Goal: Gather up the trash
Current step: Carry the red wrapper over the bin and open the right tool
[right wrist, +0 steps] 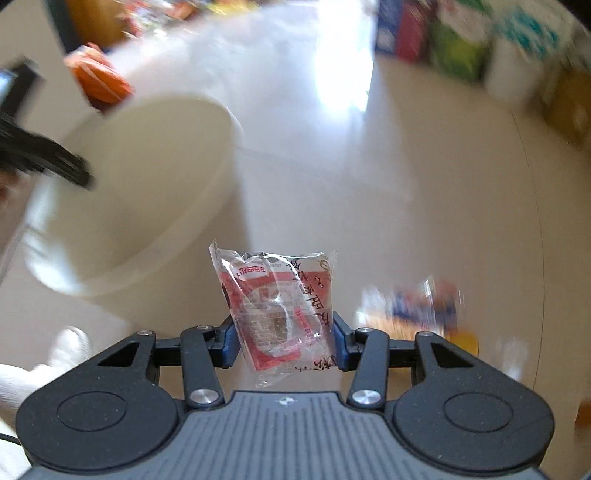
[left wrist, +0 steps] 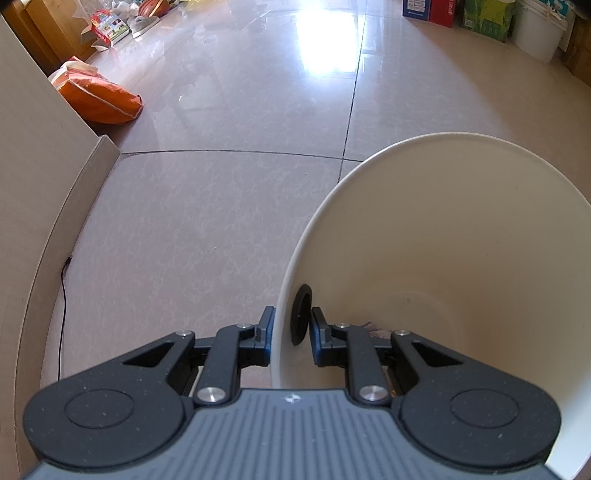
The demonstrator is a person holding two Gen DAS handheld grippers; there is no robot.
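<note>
My left gripper (left wrist: pixel 292 332) is shut on the rim of a cream plastic bin (left wrist: pixel 443 258), one finger outside the wall and one inside; a bit of trash lies at the bin's bottom. The right wrist view is blurred by motion: the same bin (right wrist: pixel 147 177) shows at the left with the left gripper's black body at its rim. My right gripper (right wrist: pixel 283 339) is shut on a crumpled clear wrapper with red print (right wrist: pixel 280 306), held above the floor to the right of the bin.
Glossy tiled floor (left wrist: pixel 229 147) stretches ahead. An orange bag (left wrist: pixel 99 96) and a beige cabinet (left wrist: pixel 33 166) stand at the left. Boxes and a white bucket (left wrist: pixel 539 29) line the far right. More colourful trash (right wrist: pixel 421 306) lies blurred on the floor at the right.
</note>
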